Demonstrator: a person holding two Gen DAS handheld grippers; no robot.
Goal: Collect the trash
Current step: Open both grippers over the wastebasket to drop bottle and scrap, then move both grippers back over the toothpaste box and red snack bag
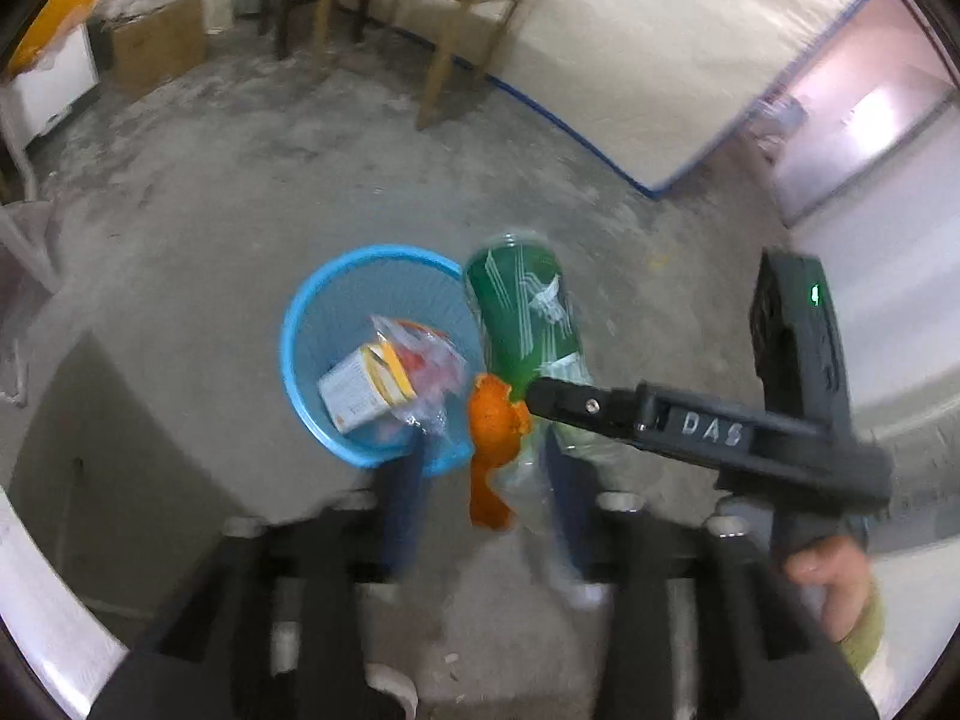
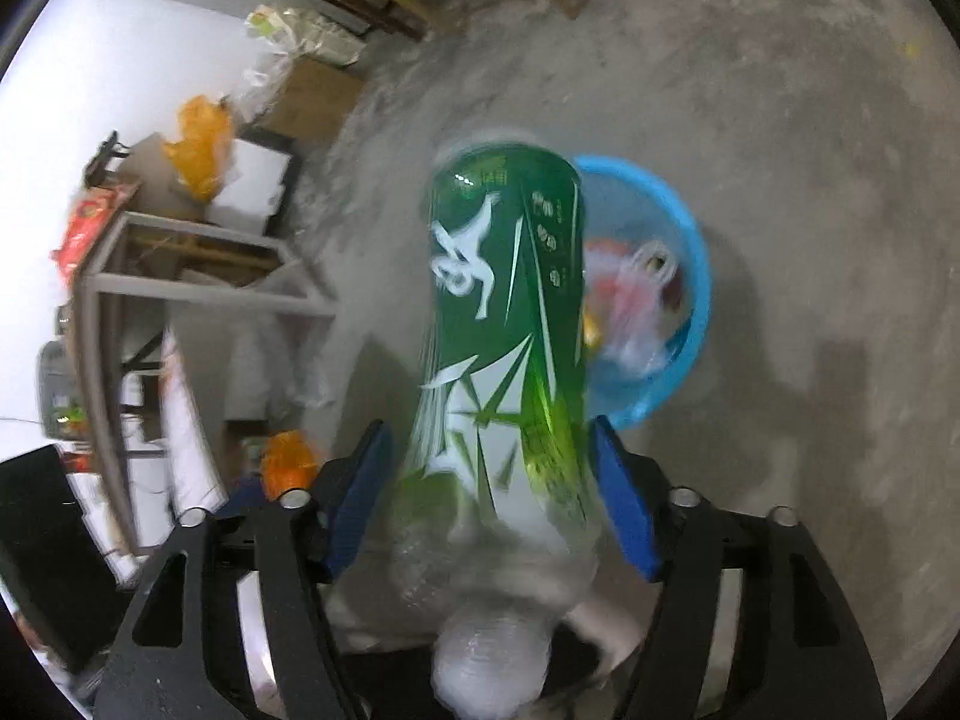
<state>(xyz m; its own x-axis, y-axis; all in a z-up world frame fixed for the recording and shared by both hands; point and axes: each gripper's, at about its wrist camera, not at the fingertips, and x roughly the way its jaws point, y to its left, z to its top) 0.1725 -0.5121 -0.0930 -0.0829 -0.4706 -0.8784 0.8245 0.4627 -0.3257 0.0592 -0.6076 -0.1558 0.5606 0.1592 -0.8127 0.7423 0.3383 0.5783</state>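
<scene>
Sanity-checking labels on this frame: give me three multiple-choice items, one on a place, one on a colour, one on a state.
1. Where is the peel?
A in the basket
B between the fingers of the left hand-held gripper
C on the chair

2. What colour is the basket?
A blue
B red
C black

3. The basket is:
A empty
B holding a carton and a bag
C tipped over

Answers:
1 B, the peel hangs between the two fingers.
2 A, its rim and wall are blue.
3 B, both lie inside it and it stands upright.
</scene>
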